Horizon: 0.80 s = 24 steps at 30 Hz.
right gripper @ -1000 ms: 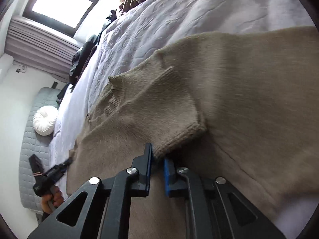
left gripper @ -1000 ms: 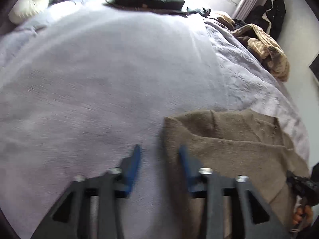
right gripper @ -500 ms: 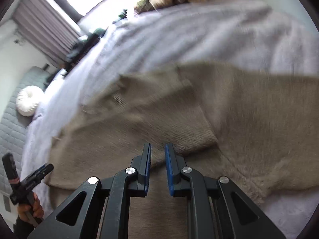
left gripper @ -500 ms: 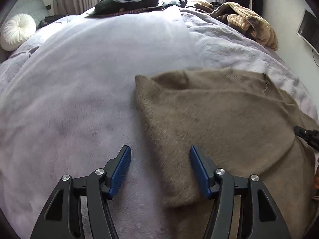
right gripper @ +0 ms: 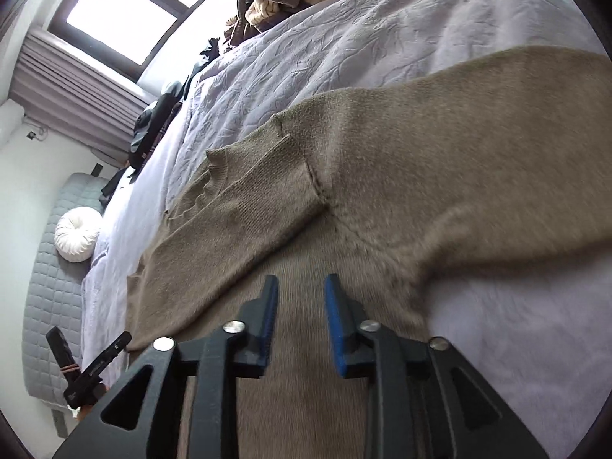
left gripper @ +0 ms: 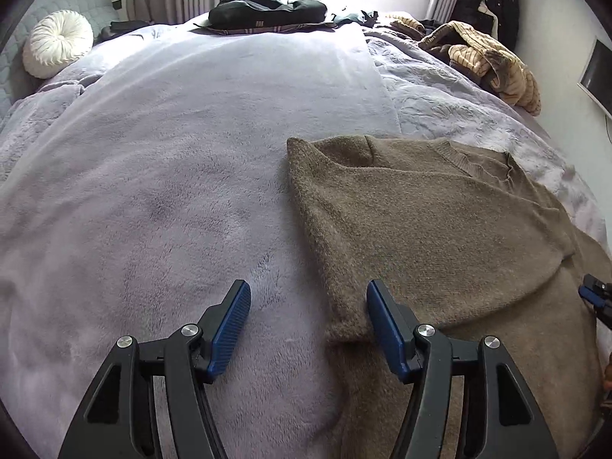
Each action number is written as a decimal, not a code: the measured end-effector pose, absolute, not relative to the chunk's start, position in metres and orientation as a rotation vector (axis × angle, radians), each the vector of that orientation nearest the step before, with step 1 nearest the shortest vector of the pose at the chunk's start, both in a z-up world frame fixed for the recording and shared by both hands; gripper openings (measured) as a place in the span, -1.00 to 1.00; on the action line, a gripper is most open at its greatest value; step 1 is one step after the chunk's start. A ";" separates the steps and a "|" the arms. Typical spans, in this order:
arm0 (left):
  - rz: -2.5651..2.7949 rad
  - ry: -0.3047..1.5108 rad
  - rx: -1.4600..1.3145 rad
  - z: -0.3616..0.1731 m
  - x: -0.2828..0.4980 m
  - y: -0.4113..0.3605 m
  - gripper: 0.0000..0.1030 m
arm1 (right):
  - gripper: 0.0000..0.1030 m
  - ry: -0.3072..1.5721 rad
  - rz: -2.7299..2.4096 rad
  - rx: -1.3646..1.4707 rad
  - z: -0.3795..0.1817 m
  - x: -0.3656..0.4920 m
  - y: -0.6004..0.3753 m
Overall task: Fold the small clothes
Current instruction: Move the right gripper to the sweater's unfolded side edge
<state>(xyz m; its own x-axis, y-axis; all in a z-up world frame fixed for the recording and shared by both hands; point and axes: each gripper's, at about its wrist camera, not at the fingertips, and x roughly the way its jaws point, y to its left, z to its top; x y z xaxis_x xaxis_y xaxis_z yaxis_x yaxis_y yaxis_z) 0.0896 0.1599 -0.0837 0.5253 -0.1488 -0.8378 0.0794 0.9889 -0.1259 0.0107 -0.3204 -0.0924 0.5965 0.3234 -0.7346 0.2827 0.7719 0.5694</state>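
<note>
A brown knit sweater (left gripper: 432, 225) lies flat on the lavender blanket (left gripper: 172, 176), one sleeve folded across its body. In the right wrist view the sweater (right gripper: 440, 160) fills the middle, the folded sleeve (right gripper: 248, 210) ending near the collar. My left gripper (left gripper: 308, 325) is open and empty, its right finger over the sweater's left edge. My right gripper (right gripper: 300, 313) is open and empty, low over the sweater's body just below the folded sleeve. Its tip also shows in the left wrist view (left gripper: 594, 298).
A white round cushion (left gripper: 57, 48) sits at the headboard. Dark clothes (left gripper: 267, 9) lie at the bed's far end. A striped tan garment pile (left gripper: 489, 65) lies far right. The left gripper also shows in the right wrist view (right gripper: 88, 367).
My right gripper opened, let go of the sleeve cuff and drew back; the sleeve now lies folded on the sweater. My left gripper opened wider and pulled back from the sweater's edge.
</note>
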 end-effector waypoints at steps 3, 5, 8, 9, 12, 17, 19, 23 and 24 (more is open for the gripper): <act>-0.132 1.009 -0.088 -0.077 0.081 0.160 0.25 | -0.31 0.952 0.033 0.733 -0.089 -0.004 -0.323; -0.136 1.010 -0.084 -0.071 0.074 0.158 0.25 | -0.31 0.952 0.035 0.752 -0.088 -0.014 -0.326; -0.140 1.005 -0.054 -0.061 0.061 0.151 0.25 | -0.31 0.950 0.030 0.771 -0.087 -0.030 -0.332; -0.144 1.004 -0.048 -0.058 0.057 0.149 0.25 | -0.31 0.948 0.029 0.777 -0.086 -0.035 -0.334; -0.159 1.003 -0.029 -0.049 0.046 0.136 0.25 | -0.31 0.937 0.019 0.796 -0.084 -0.050 -0.342; -0.191 1.001 -0.018 -0.040 0.027 0.109 0.26 | -0.13 0.916 -0.008 0.818 -0.079 -0.073 -0.360; -0.210 1.012 -0.019 -0.040 0.021 0.097 0.27 | 0.08 0.902 -0.026 0.826 -0.076 -0.085 -0.369; -0.211 0.977 -0.004 -0.036 0.006 0.076 0.98 | 0.09 0.874 -0.048 0.843 -0.070 -0.105 -0.386; -0.216 0.972 0.001 -0.035 0.002 0.070 0.98 | 0.09 0.865 -0.056 0.847 -0.068 -0.110 -0.392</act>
